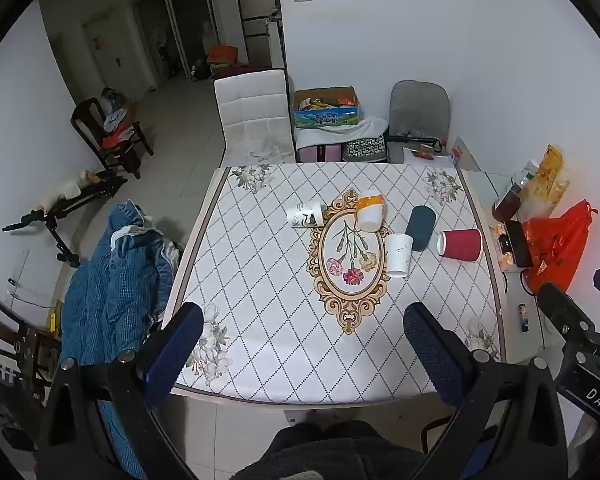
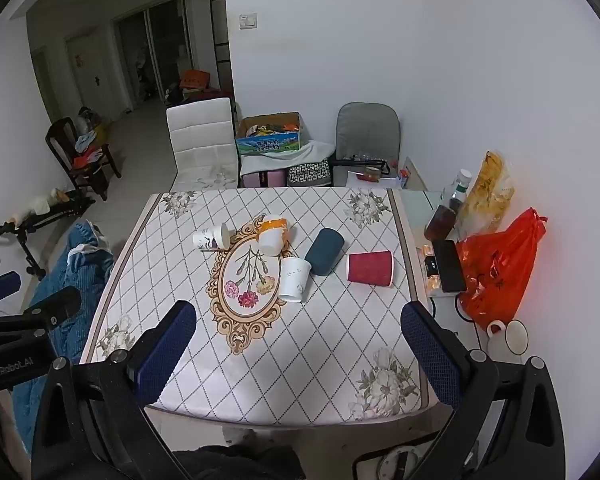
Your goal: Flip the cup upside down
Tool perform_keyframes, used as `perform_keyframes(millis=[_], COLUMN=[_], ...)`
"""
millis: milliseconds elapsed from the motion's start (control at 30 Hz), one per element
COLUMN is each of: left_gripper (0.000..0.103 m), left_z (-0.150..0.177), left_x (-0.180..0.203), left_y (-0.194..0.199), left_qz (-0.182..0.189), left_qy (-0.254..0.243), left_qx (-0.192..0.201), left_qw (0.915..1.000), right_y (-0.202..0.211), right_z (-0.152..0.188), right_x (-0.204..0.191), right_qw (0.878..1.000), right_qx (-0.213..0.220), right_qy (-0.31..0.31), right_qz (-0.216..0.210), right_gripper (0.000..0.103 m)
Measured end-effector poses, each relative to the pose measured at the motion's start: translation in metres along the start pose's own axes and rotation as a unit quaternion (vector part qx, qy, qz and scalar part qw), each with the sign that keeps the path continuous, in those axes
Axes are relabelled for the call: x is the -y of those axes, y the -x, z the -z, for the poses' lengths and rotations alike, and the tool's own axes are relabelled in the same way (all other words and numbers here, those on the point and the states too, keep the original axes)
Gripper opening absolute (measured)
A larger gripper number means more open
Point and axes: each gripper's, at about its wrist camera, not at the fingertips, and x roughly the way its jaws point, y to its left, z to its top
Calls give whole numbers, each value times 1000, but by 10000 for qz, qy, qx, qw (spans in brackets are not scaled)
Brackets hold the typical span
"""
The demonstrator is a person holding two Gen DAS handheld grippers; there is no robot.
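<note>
The left gripper (image 1: 303, 354) has its two blue fingers wide apart and holds nothing; it hangs over the near edge of the table (image 1: 260, 360). The right gripper (image 2: 298, 354) is the same, fingers spread and empty, above the near edge. Further out, five cups lie on their sides around the flower medallion: a patterned white cup (image 1: 306, 215), an orange and white cup (image 1: 371, 213), a plain white cup (image 1: 399, 255), a dark teal cup (image 1: 420, 227) touching it, and a red cup (image 1: 460, 244) near the right edge.
</note>
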Motion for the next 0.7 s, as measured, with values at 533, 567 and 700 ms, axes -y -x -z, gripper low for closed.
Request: perform_keyframes(millis=[533,567,700], left_gripper=[103,103,103], left_z=[-5,-5,-5], left_x=[8,9,11], left_y=[3,4,2], left_qz=[51,49,46], left_qy=[-12,-7,-3], left_qx=[60,65,77], left_qw=[10000,10000,10000], right_y=[0,-1,-1], right_z=[1,1,1], right_x=[1,2,2], right_qw=[10000,10000,10000], right_qx=[17,18,25], right_qy=[-1,-5,13], right_qz=[31,27,23], right_gripper=[103,103,103])
